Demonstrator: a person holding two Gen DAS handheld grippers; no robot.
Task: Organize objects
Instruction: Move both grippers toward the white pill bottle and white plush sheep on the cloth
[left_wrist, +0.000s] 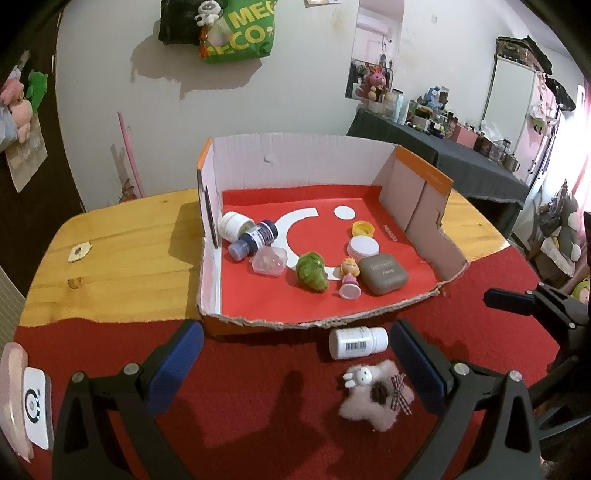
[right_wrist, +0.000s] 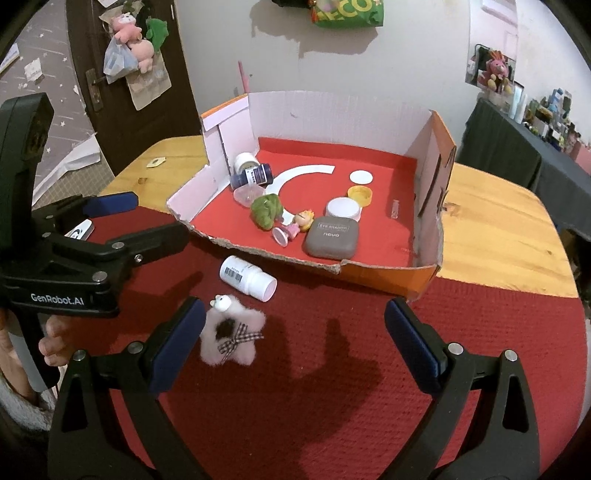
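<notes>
Pink star plush (left_wrist: 375, 397) lies on red cloth (left_wrist: 258, 387) between left gripper (left_wrist: 295, 354) jaws, spread wide, empty. Right gripper (right_wrist: 295, 332) likewise wide, plush beside its left pad. White bottle (left_wrist: 357, 342) near cardboard box (left_wrist: 258, 317).

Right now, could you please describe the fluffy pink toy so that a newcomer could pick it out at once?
Start at the cardboard box on the table and come forward over its torn front edge onto the red cloth. Two things lie there outside the box: a white bottle on its side and, nearer the grippers, the fluffy pink toy. It alone is furry and star-shaped, with a checked bow and a small white bunny head.
</notes>
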